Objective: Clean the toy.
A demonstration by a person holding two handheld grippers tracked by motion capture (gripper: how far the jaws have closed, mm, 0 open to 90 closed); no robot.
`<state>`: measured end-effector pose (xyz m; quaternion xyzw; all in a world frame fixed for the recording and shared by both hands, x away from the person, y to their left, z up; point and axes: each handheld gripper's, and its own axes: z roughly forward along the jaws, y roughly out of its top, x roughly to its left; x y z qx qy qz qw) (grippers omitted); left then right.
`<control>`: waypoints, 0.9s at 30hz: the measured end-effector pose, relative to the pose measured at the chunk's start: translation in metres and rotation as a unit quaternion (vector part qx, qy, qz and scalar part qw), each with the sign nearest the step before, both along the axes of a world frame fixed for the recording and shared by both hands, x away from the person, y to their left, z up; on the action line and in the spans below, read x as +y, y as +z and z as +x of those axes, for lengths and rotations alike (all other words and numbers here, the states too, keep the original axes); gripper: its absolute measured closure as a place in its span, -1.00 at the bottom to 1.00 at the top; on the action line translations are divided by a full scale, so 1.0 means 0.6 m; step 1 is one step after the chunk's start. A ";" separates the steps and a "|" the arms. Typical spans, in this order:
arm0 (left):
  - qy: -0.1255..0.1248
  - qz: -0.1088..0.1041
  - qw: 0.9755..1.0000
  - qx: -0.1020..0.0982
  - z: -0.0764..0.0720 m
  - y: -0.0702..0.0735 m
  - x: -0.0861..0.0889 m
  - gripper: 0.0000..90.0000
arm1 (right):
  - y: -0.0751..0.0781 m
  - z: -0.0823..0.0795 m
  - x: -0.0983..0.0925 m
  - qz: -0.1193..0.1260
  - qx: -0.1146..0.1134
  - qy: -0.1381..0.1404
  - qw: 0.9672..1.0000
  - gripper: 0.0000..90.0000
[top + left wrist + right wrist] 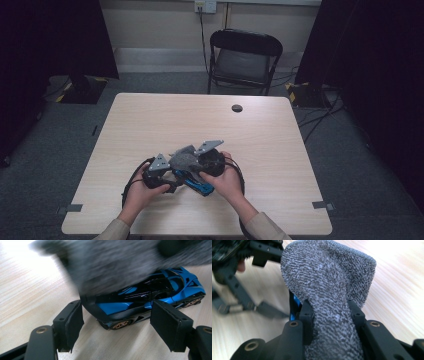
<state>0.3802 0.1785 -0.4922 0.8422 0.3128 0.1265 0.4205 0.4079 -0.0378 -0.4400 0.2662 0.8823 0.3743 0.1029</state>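
A blue and black toy car [150, 290] with gold wheels lies on the wooden table [200, 125], near its front edge [196, 184]. My left gripper [116, 312] is shut on the car's front part, one pad at the nose and the other against its near side. In the high view this gripper [167, 184] is just left of the car. My right gripper [330, 307] is shut on a grey fuzzy cloth [327, 272], which bulges out past its jaws. The cloth [112, 262] hangs blurred over the car's roof. In the high view the right gripper [197, 162] holds the cloth [184, 159] above the car.
A black folding chair [244, 55] stands beyond the table's far edge. A round cable hole [237, 108] sits near the far side of the tabletop. Black cables loop around both hands, and more run over the floor at the right.
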 end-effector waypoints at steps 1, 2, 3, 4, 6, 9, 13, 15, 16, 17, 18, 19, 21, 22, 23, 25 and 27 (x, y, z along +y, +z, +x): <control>0.000 -0.001 1.000 0.000 0.000 0.000 0.000 -0.41 | -0.003 0.005 0.009 -0.004 0.007 0.000 1.000 0.44; 0.000 -0.002 1.000 0.000 0.000 -0.001 0.000 -0.41 | -0.007 0.010 0.017 -0.011 0.010 -0.001 1.000 0.44; -0.001 -0.004 1.000 0.003 0.000 -0.002 0.000 -0.42 | -0.011 0.015 0.023 -0.015 0.017 -0.001 1.000 0.44; 0.000 -0.005 1.000 0.004 0.000 -0.002 0.000 -0.43 | -0.014 0.019 0.029 -0.017 0.027 -0.001 1.000 0.44; 0.002 -0.001 1.000 -0.001 0.001 -0.003 0.001 -0.45 | -0.018 0.024 0.033 -0.016 0.034 -0.003 0.999 0.44; 0.002 -0.007 1.000 0.002 0.001 -0.004 0.002 -0.45 | -0.016 0.026 0.030 -0.016 0.045 0.003 0.999 0.43; 0.001 -0.002 1.000 0.000 0.001 -0.003 0.002 -0.45 | -0.013 0.017 0.014 -0.022 0.045 0.003 0.999 0.43; 0.002 0.001 1.000 -0.003 0.001 -0.003 0.001 -0.46 | -0.014 0.008 0.002 -0.016 0.046 0.002 0.999 0.43; 0.002 0.002 1.000 -0.003 0.000 -0.002 0.001 -0.46 | -0.015 0.003 -0.005 -0.014 0.045 0.000 0.999 0.43; 0.002 0.004 1.000 -0.003 0.000 -0.002 0.000 -0.45 | -0.016 -0.003 -0.011 -0.013 0.045 -0.001 0.999 0.43; 0.002 0.005 1.000 -0.005 0.000 -0.001 0.000 -0.46 | -0.018 -0.009 -0.018 -0.012 0.042 -0.001 0.999 0.43; 0.001 0.006 1.000 -0.005 0.000 -0.001 0.000 -0.46 | -0.019 -0.015 -0.024 -0.011 0.040 -0.002 0.999 0.43; 0.002 0.005 1.000 -0.003 -0.001 -0.002 -0.002 -0.46 | -0.022 -0.025 -0.038 -0.008 0.041 -0.004 0.999 0.43; 0.002 0.007 1.000 -0.003 -0.002 -0.002 -0.002 -0.46 | -0.023 -0.030 -0.045 -0.007 0.040 -0.003 0.999 0.43; 0.001 0.009 1.000 -0.003 -0.002 -0.002 -0.003 -0.46 | -0.024 -0.035 -0.050 -0.006 0.038 -0.003 0.999 0.43; -0.001 0.009 1.000 -0.001 -0.004 -0.002 -0.006 -0.46 | -0.025 -0.042 -0.060 -0.003 0.036 -0.003 0.999 0.42; -0.003 0.010 1.000 -0.002 -0.005 -0.002 -0.009 -0.46 | -0.027 -0.047 -0.066 0.000 0.035 -0.001 0.999 0.31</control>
